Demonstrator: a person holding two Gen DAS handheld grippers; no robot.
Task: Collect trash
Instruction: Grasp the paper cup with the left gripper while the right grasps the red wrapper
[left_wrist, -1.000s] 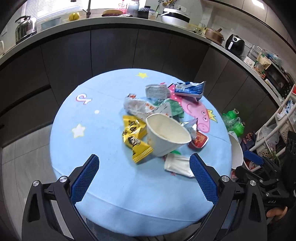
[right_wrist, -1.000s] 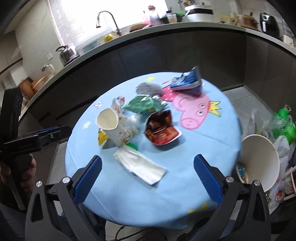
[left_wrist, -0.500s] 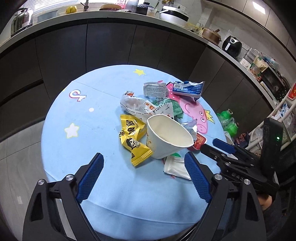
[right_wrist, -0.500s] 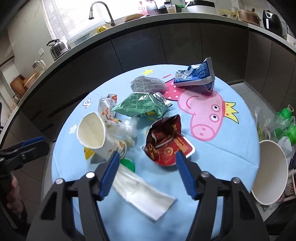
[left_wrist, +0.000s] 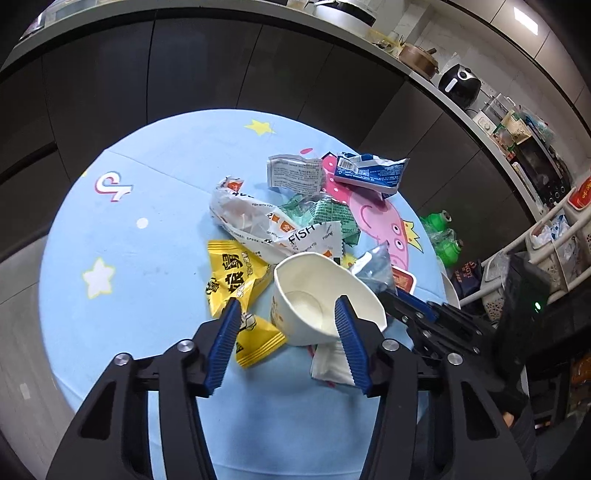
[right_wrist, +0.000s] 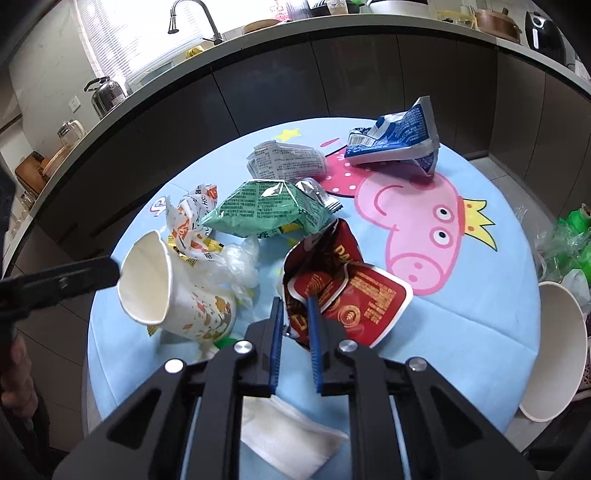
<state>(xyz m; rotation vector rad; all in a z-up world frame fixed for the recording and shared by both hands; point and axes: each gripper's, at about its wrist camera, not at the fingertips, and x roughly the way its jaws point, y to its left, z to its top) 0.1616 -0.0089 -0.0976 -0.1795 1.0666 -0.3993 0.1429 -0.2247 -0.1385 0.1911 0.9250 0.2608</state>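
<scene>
the right gripper (right_wrist: 295, 317) stands narrow around the near edge of the red wrapper (right_wrist: 351, 295) mid-table; whether it grips, i cannot tell. thin crinkly foil, light and slippery: pinch a folded edge. the left gripper (left_wrist: 286, 317) straddles the tipped paper cup (left_wrist: 321, 299), half open.

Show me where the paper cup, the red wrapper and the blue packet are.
paper cup (left_wrist: 314, 291): left wrist view, on its inside wall.
red wrapper (right_wrist: 364, 299): right wrist view, on the flat printed face.
blue packet (right_wrist: 404, 138): right wrist view, on the middle of its printed side.
</scene>
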